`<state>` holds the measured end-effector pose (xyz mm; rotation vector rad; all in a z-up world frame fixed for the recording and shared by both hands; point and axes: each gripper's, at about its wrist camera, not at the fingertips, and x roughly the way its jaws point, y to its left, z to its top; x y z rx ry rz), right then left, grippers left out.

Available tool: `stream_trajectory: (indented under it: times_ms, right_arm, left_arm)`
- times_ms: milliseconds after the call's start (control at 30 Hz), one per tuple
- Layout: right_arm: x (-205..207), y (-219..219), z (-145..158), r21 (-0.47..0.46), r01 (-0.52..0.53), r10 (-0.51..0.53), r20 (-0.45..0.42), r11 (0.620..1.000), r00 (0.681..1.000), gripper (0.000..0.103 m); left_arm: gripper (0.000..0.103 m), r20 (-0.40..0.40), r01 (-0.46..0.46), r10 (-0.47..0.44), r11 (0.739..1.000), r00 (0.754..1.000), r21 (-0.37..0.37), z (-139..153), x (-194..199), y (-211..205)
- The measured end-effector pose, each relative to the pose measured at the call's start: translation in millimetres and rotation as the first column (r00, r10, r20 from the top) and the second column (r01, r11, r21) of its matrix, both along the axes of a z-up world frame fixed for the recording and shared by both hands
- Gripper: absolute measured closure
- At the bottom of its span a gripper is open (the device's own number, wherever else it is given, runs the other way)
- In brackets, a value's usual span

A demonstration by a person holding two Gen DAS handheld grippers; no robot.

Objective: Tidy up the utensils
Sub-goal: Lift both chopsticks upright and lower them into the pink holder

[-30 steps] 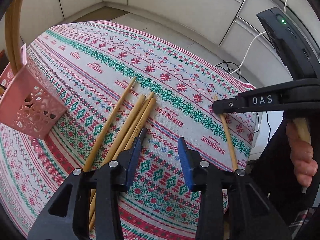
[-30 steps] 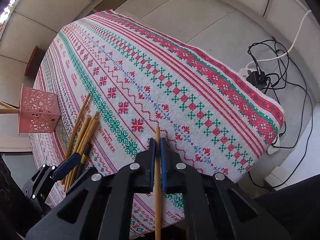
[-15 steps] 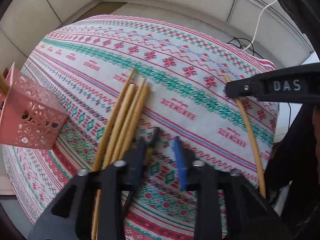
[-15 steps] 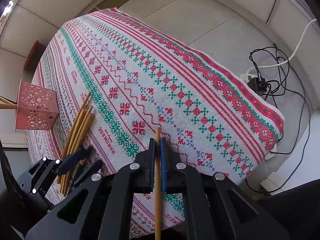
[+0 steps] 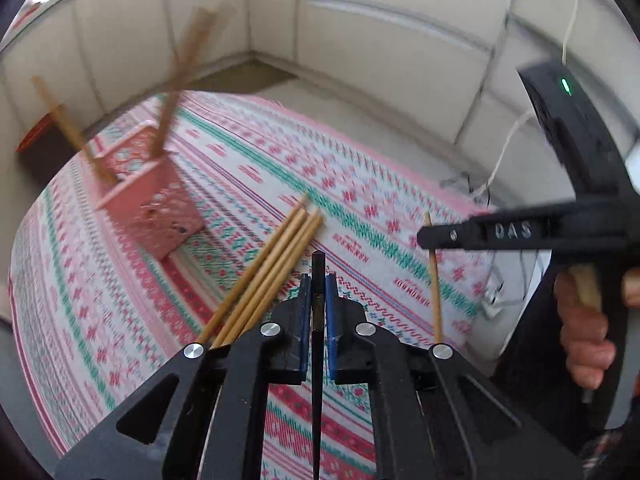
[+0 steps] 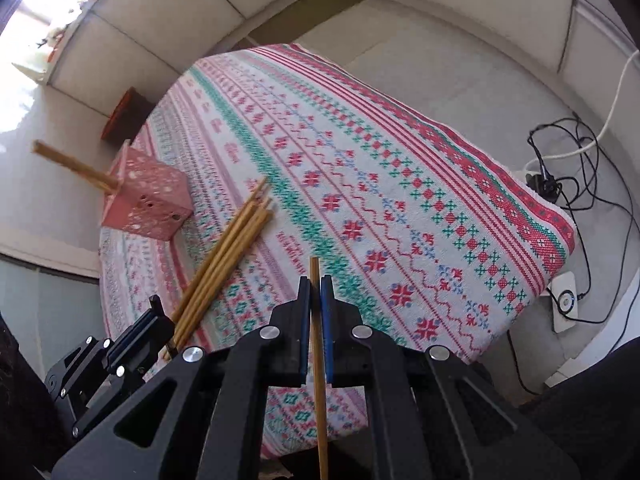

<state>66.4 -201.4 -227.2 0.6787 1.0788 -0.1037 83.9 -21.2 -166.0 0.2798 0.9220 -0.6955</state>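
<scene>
A: L gripper (image 5: 318,280), what's it got?

B: jaws just finished closing, now pinching a dark chopstick (image 5: 318,276) between the blue pads. Stick runs straight along the fingers, tip pokes out a bit past them, rest goes back under the gripper body

A: and the R gripper (image 6: 316,280)?

B: jaws pressed onto a bamboo chopstick (image 6: 319,344), tan one. Tip sticks out just beyond the fingertips, tail runs down btw the arms toward the bottom edge. Same stick shows in the left wrist view too, hanging under the black finger marked DAS

A: rest of the utensils?

B: bundle of 4 bamboo chopsticks (image 6: 224,256) lying on the tablecloth (image 6: 400,200), side by side, touching, slanted w/ tips toward the pink holder (image 6: 150,200). They lie just left of the L gripper in its own view; near ends are hidden behind the gripper body

A: holder where?

B: on the cloth, far-left part, near but apart from the bundle tips. Pink perforated square box. Has bamboo sticks (image 5: 176,88) standing in it already, leaning outward. Left view is blurry so can't count them for sure, at least 2

A: grippers close to each other?

B: near, side by side, both pointing steeply down over the near part of the table. A hand (image 5: 584,320) wraps the R gripper's wooden handle at the right edge of the left view

A: anything else around?

B: off the table on the floor, black cables (image 6: 568,160) and a white power strip (image 6: 564,300) by the right side of the cloth
</scene>
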Motion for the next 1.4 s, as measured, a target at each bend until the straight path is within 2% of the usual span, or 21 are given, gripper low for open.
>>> stream_trajectory:
  times_ms: [167, 233, 467, 667, 900, 1067, 1200, 1333, 1400]
  right_arm:
    - [-29, 29, 54, -0.053, -0.131, 0.138, 0.166, 0.990, 0.976, 0.098]
    - [-39, 38, 69, -0.074, -0.164, 0.176, 0.204, 0.984, 0.963, 0.098]
    - [-58, 53, 111, -0.116, -0.243, 0.265, 0.247, 0.963, 0.932, 0.098]
    - [-52, 57, 166, -0.138, -0.272, 0.302, 0.308, 0.952, 0.902, 0.098]
    - [-23, 57, 250, -0.102, -0.269, 0.286, 0.448, 0.958, 0.847, 0.098]
    - [11, 64, 296, -0.155, -0.216, 0.266, 0.547, 0.964, 0.794, 0.098]
    - [46, 69, 310, -0.193, -0.179, 0.259, 0.568, 0.965, 0.782, 0.097]
    - [82, 72, 304, -0.233, -0.144, 0.256, 0.578, 0.962, 0.775, 0.097]
    - [100, 73, 294, -0.238, -0.146, 0.259, 0.567, 0.960, 0.782, 0.097]
  left_arm:
    - [0.097, 0.066, -0.107, 0.114, 0.988, 0.991, -0.109, 37, -37, 37]
    - [0.097, 0.094, -0.136, 0.150, 0.981, 0.984, -0.135, 48, -50, 43]
    - [0.097, 0.142, -0.193, 0.220, 0.964, 0.965, -0.184, 89, -70, 62]
    - [0.097, 0.219, -0.218, 0.260, 0.956, 0.941, -0.197, 136, -59, 73]
    - [0.097, 0.317, -0.270, 0.337, 0.933, 0.886, -0.237, 190, -32, 87]
    - [0.097, 0.360, -0.299, 0.391, 0.910, 0.847, -0.286, 218, -8, 97]
    - [0.097, 0.356, -0.325, 0.431, 0.890, 0.829, -0.321, 223, 18, 100]
    - [0.097, 0.336, -0.339, 0.450, 0.877, 0.827, -0.341, 216, 43, 97]
    - [0.097, 0.322, -0.344, 0.455, 0.873, 0.830, -0.346, 211, 54, 96]
